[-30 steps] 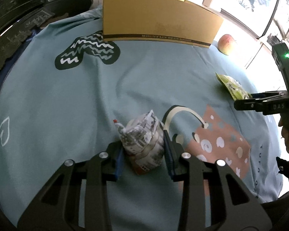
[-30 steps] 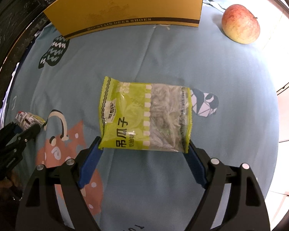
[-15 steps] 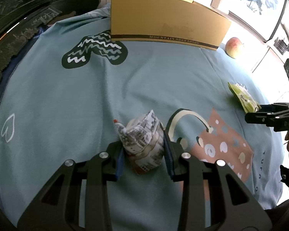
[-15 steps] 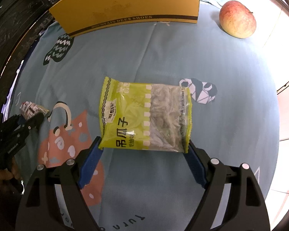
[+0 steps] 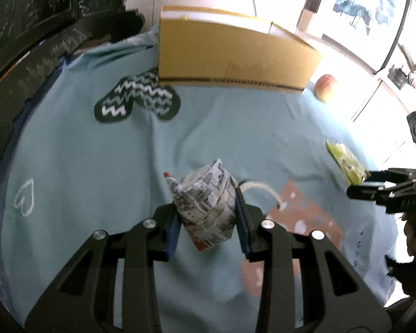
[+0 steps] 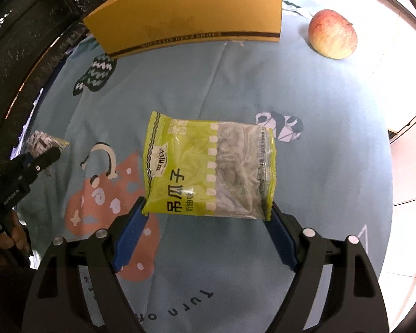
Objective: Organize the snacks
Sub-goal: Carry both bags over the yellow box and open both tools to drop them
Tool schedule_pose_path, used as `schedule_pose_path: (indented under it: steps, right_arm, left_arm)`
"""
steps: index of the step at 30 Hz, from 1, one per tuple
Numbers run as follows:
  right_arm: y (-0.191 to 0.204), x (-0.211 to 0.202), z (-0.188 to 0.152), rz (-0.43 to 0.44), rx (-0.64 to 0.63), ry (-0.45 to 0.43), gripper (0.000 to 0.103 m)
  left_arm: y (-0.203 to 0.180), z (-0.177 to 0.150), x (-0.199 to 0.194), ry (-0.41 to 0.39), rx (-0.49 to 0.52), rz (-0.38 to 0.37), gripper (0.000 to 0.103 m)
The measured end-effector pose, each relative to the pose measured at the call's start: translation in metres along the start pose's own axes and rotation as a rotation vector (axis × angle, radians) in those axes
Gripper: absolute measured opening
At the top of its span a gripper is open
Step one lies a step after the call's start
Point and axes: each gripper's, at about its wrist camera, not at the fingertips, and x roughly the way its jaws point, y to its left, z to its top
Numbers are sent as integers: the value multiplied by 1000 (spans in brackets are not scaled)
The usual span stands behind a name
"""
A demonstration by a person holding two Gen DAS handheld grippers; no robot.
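Observation:
A small pouch with newspaper print [image 5: 205, 194] hangs above the teal tablecloth [image 5: 97, 152], and my left gripper [image 5: 207, 222] is shut on its sides. A green bag of seeds [image 6: 208, 166] is clamped at its near edge between the blue pads of my right gripper [image 6: 208, 211], also off the cloth. The left wrist view shows that green bag [image 5: 346, 163] and the right gripper [image 5: 374, 183] at the right edge. In the right wrist view the left gripper [image 6: 41, 161] and its pouch [image 6: 41, 141] are at the far left.
A yellow cardboard box [image 5: 235, 52] stands open-topped at the far side of the round table. An apple [image 6: 332, 34] lies to the right of it. Dark carved furniture [image 5: 41, 27] rings the table's left side. A hand [image 6: 2, 244] grips the left tool.
Both grippers have risen from the cloth with their snacks still held. The table looks smaller and the box's top edge has come into sight.

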Motion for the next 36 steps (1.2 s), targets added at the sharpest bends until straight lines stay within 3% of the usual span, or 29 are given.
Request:
schedule_pose_path:
  steps: [5, 12, 19, 23, 32, 33, 34, 35, 36]
  right_arm:
    - [4, -35, 23, 15, 3, -85, 82]
    - [26, -118, 115, 57, -50, -294, 82]
    - [29, -173, 200, 58, -65, -420, 82]
    - [28, -173, 236, 36, -82, -428, 82]
    - [21, -124, 288, -12, -92, -388, 82]
    - [19, -115, 294, -4, -91, -384, 83]
    - [17, -107, 300, 4, -88, -374, 85]
    - [14, -98, 305, 1, -84, -353, 90]
    - [10, -88, 309, -23, -80, -335, 91]
  left_arm:
    - [-15, 44, -23, -91, 27, -26, 35]
    - [-35, 157, -51, -261, 33, -37, 35]
    - [-35, 253, -51, -312, 7, -11, 35]
    - [-32, 282, -36, -299, 9, 10, 35]
    - [-30, 315, 25, -240, 43, 66, 36]
    - [-28, 317, 33, -232, 42, 74, 44]
    - [-27, 319, 46, -214, 44, 80, 73]
    - [-25, 320, 57, -186, 44, 78, 93]
    - [-22, 321, 68, -153, 47, 86, 101]
